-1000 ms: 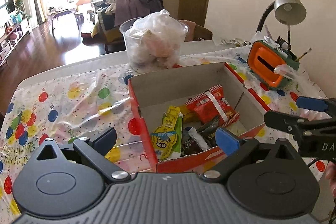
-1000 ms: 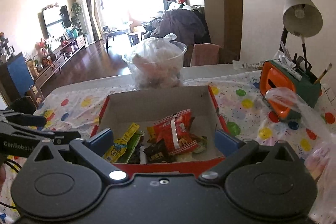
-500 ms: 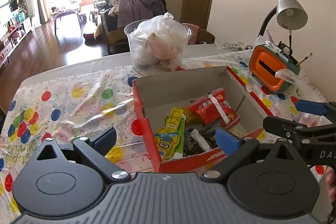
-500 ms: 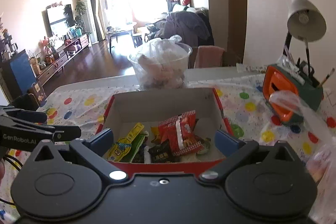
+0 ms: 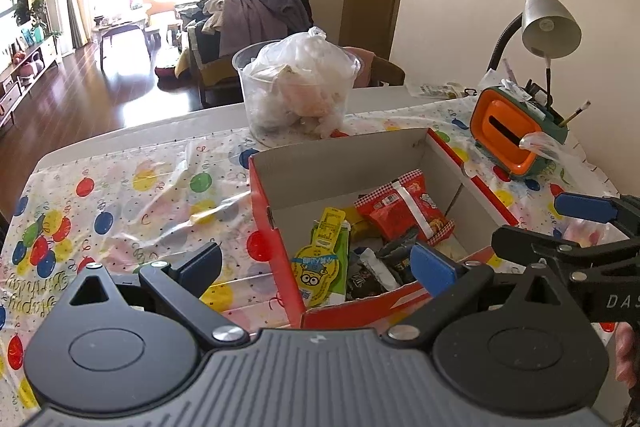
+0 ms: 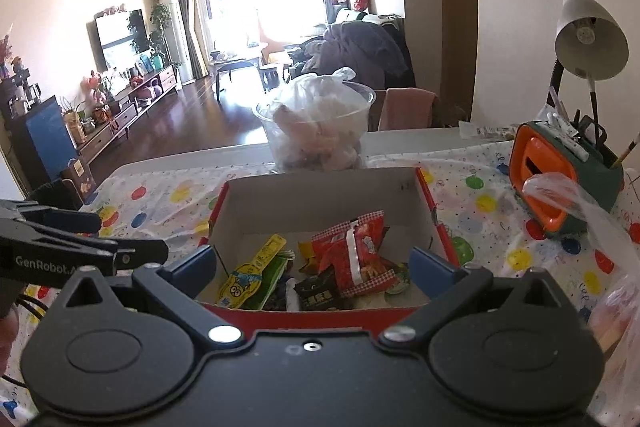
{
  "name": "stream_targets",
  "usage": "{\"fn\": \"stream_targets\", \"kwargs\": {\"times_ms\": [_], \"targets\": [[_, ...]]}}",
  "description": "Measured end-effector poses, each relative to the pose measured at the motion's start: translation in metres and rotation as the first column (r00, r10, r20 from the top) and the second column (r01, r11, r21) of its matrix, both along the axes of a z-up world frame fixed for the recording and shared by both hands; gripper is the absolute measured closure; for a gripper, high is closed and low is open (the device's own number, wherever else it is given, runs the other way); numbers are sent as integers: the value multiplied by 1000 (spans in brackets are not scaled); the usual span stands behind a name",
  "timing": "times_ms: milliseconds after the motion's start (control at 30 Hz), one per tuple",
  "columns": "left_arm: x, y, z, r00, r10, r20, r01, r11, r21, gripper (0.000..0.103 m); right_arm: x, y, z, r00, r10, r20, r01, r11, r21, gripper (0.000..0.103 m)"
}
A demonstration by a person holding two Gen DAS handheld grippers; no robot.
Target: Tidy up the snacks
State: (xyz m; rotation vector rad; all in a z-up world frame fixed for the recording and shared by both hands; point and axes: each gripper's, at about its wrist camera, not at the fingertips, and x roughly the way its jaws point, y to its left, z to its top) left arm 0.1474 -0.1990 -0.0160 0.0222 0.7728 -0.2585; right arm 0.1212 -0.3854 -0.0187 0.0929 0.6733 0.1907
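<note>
A red cardboard box (image 5: 272,195) (image 6: 438,227) sits on the balloon-print tablecloth and holds several snack packets: a red packet (image 5: 404,207) (image 6: 356,255), a yellow-green minion packet (image 5: 322,263) (image 6: 252,275) and dark packets (image 6: 320,293). My left gripper (image 5: 316,263) is open and empty, held above the box's near left corner. My right gripper (image 6: 312,265) is open and empty, just before the box's near wall. Each gripper shows in the other's view, the right (image 5: 580,227) and the left (image 6: 80,239).
A clear tub with a plastic bag (image 5: 298,91) (image 6: 318,127) stands behind the box. An orange-green pen holder (image 5: 516,131) (image 6: 560,179) and a desk lamp (image 5: 548,23) (image 6: 588,39) stand at the right. A clear plastic bag (image 6: 600,227) lies at the right.
Both grippers have drawn back and risen a little from the box. Their jaws stayed open. The snacks in the box have not moved.
</note>
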Motion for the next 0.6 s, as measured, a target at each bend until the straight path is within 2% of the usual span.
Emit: {"fn": "stream_targets", "kwargs": {"times_ms": [200,600], "targets": [[-1,-1,2,1000,-9,0,9,1000,-8,2,1,-5,-2,1000,-21,-15,22,999,37,0],[-2,-4,4,1000,-19,6,19,1000,-20,2,-2,-5,-1,1000,-27,-12,27,999,35,0]]}}
